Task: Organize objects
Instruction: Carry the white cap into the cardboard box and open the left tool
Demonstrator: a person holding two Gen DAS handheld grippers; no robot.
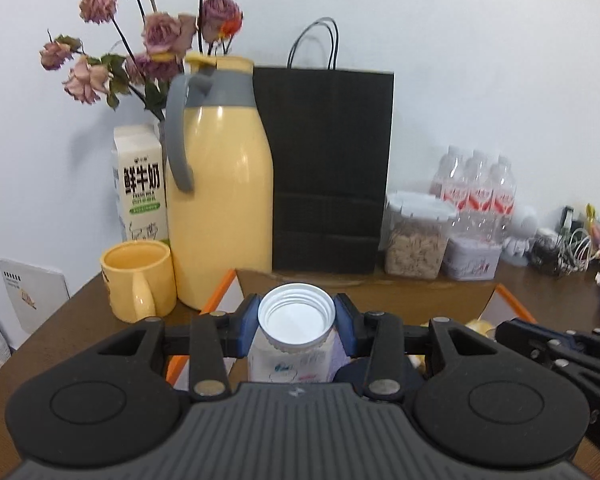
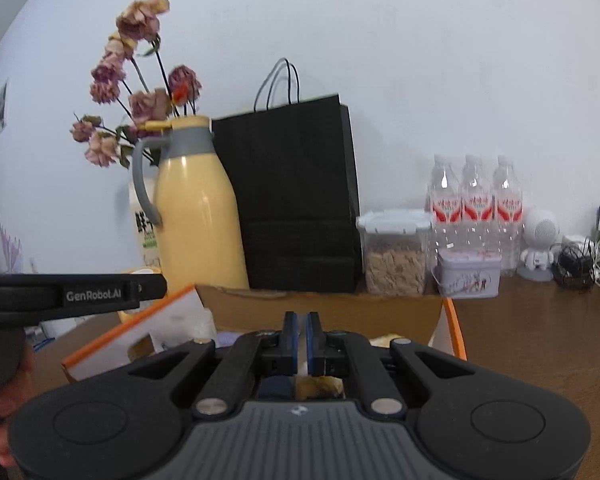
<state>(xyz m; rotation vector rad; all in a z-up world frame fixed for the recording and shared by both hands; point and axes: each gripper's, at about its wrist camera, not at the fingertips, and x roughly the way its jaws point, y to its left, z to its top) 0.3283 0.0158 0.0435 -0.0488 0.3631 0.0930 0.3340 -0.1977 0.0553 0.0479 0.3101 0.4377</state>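
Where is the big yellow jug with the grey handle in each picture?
Left wrist view: the yellow jug stands left of centre, behind the yellow mug.
Right wrist view: the jug is left of centre too, further off; the mug is mostly hidden.
Shared landmark: the black paper bag stands just right of the jug in both.

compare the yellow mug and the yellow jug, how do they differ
The jug is far taller than the mug. The jug has a grey collar and grey handle and is closed by a lid; the mug is all yellow and open-topped. The jug narrows to a neck, while the mug is a plain cylinder. Both are the same pale yellow, stand upright on the brown table and sit side by side.
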